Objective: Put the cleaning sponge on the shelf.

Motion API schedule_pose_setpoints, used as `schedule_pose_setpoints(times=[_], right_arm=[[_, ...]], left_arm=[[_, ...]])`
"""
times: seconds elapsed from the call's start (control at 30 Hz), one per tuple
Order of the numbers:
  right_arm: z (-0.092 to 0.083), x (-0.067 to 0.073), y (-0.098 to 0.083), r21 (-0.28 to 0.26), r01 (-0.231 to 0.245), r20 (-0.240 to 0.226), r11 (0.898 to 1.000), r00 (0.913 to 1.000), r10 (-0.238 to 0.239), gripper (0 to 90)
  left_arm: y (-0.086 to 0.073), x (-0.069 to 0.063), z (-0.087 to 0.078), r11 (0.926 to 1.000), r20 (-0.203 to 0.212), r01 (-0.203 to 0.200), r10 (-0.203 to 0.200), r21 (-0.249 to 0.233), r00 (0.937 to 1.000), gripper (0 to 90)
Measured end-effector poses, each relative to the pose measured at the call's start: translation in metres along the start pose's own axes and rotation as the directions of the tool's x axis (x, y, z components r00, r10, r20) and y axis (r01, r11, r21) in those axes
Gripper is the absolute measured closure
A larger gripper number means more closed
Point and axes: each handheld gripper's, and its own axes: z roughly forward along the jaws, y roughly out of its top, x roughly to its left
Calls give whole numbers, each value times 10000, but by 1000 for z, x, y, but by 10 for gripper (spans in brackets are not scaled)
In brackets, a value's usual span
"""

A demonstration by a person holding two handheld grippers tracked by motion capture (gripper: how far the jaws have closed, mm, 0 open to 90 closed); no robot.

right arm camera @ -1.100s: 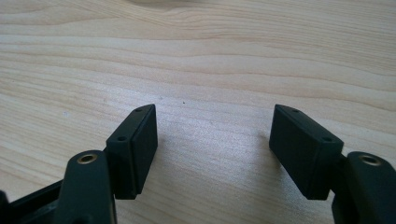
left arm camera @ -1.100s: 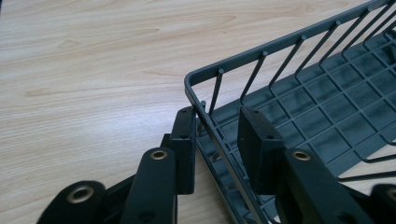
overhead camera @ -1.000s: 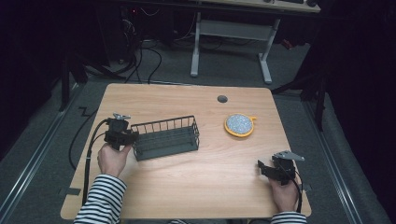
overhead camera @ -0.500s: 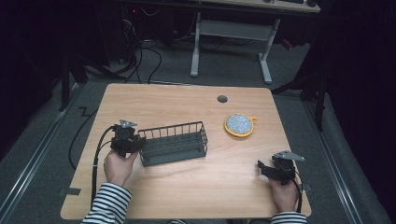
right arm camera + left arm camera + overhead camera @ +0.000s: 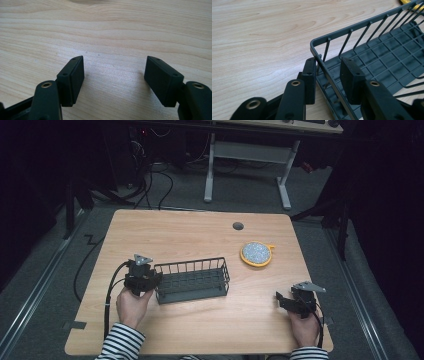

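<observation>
Straddling the short end wall of the wire basket (image 5: 192,281), the left tool (image 5: 329,77) has one pad outside the rim and one inside, a visible gap on the inner side, so whether it truly pinches the wire is hard to call. The basket sits toward the worktop's (image 5: 200,235) front-left, near the left tool's hand. The right tool (image 5: 115,80) rests near the front-right corner, jaws wide apart with nothing between them but bare wood.

Risks now: a loose bite on that thin rim could let the basket slip or swivel about the single hold, and a long basket held at one end would likely sag or drag a corner across the worktop. A push toward the back-right might nudge the yellow-rimmed round dish (image 5: 256,254).

The count: one basket, one dish, two tools, one cable hole (image 5: 238,226) near the back edge.
</observation>
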Motion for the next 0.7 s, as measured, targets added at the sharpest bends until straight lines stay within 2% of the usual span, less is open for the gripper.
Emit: schedule_pose_setpoints(times=[0.43, 0.5, 0.53, 0.57, 0.63, 0.7], right_arm=[[0, 0, 0, 1, 0, 1, 10000, 10000, 0, 324], [0, 0, 0, 0, 0, 2, 10000, 10000, 0, 324], [0, 0, 0, 1, -1, 0, 10000, 10000, 1, 324], [0, 0, 0, 1, -1, 0, 10000, 10000, 1, 324], [0, 0, 0, 1, 1, 0, 10000, 10000, -1, 324], [0, 0, 0, 0, 3, 1, 10000, 10000, -3, 324]], left_arm=[[-3, -8, -1, 9999, 100, 21, -20, -98, 9999, 655], [-4, -7, 0, 9999, 170, 7, -5, -100, 9999, 575], [-4, -7, 0, 9997, 409, -77, 86, -214, 9991, 526], [-4, -7, 0, 9997, 409, -77, 86, -214, 9991, 496], [-4, -6, -1, 9994, 468, -135, 151, -331, 9988, 465], [-3, -4, -3, 9990, 564, -1, 26, -444, 9984, 428]])
